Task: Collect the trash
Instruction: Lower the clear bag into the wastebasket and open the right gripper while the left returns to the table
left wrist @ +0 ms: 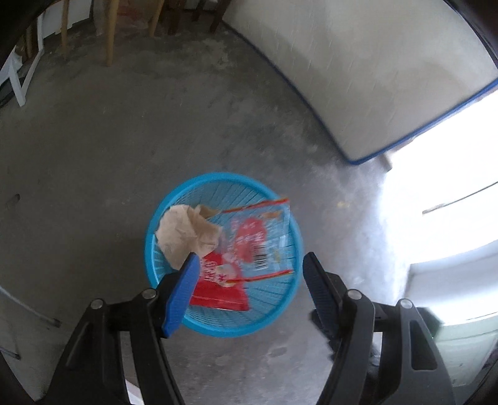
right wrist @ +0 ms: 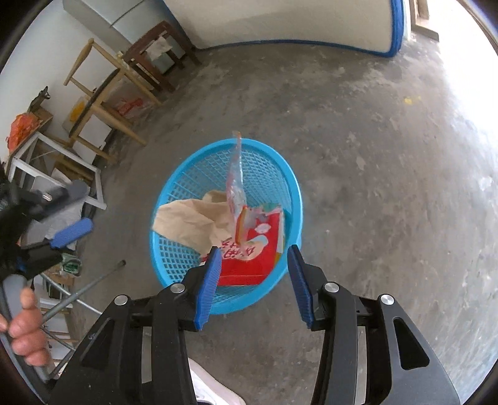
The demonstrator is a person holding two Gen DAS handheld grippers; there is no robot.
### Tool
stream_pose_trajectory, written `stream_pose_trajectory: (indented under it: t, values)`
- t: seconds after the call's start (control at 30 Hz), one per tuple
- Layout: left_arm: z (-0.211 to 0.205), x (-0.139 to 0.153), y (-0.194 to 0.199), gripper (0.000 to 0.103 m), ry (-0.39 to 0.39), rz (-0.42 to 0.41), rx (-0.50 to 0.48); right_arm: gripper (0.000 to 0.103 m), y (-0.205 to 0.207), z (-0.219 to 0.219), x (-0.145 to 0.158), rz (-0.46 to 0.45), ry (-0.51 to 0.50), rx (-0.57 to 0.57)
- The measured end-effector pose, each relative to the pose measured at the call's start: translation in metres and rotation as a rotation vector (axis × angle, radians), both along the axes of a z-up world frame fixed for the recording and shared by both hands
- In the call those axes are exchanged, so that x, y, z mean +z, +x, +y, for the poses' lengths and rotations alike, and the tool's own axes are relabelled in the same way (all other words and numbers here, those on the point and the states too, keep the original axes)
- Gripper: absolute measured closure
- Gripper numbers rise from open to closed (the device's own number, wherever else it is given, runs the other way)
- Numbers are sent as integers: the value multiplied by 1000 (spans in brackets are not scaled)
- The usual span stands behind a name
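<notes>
A round blue mesh basket [left wrist: 218,177] [right wrist: 186,187] stands on the concrete floor below both grippers. Inside lie crumpled brown paper [left wrist: 183,230] [right wrist: 186,221] and a red snack packet [left wrist: 218,289] [right wrist: 249,264]. A clear printed wrapper [left wrist: 261,240] [right wrist: 236,187] sits over them, blurred, standing on edge in the right wrist view. My left gripper [left wrist: 250,257] is open above the basket's near rim, with no pad touching anything. My right gripper [right wrist: 253,249] is also open over the near rim and holds nothing. The left gripper's blue finger [right wrist: 71,232] shows at the left, held by a hand [right wrist: 25,327].
A white mattress with blue edging [left wrist: 373,78] [right wrist: 280,25] leans at the back. Wooden stools [right wrist: 102,93], a dark chair [right wrist: 155,50] and a white frame [right wrist: 46,155] crowd the left side. A metal rod [right wrist: 87,289] lies nearby. Bright light floods the doorway [left wrist: 451,171].
</notes>
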State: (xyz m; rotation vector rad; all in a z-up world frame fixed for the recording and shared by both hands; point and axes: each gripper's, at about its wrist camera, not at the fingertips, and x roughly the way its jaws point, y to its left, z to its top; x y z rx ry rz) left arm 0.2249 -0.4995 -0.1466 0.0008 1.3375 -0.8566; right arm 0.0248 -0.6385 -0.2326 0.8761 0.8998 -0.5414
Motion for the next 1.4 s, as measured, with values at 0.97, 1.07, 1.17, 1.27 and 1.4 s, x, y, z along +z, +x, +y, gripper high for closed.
stream_pose_trajectory:
  t: [0.97, 1.07, 1.17, 1.27, 1.4]
  values:
    - [499, 295, -126, 23, 186, -430, 577, 95, 116, -47, -94, 217, 141, -11]
    - [545, 301, -149, 22, 195, -451, 685, 98, 115, -41, -88, 141, 163, -27]
    - [575, 294, -161, 22, 181, -439, 782, 98, 109, -36, -70, -14, 224, -17]
    - [588, 285, -164, 22, 144, -420, 820, 97, 97, -32, -59, -181, 313, -10]
    - [593, 262, -154, 22, 134, -364, 836, 51, 97, -25, -77, -6, 275, 23]
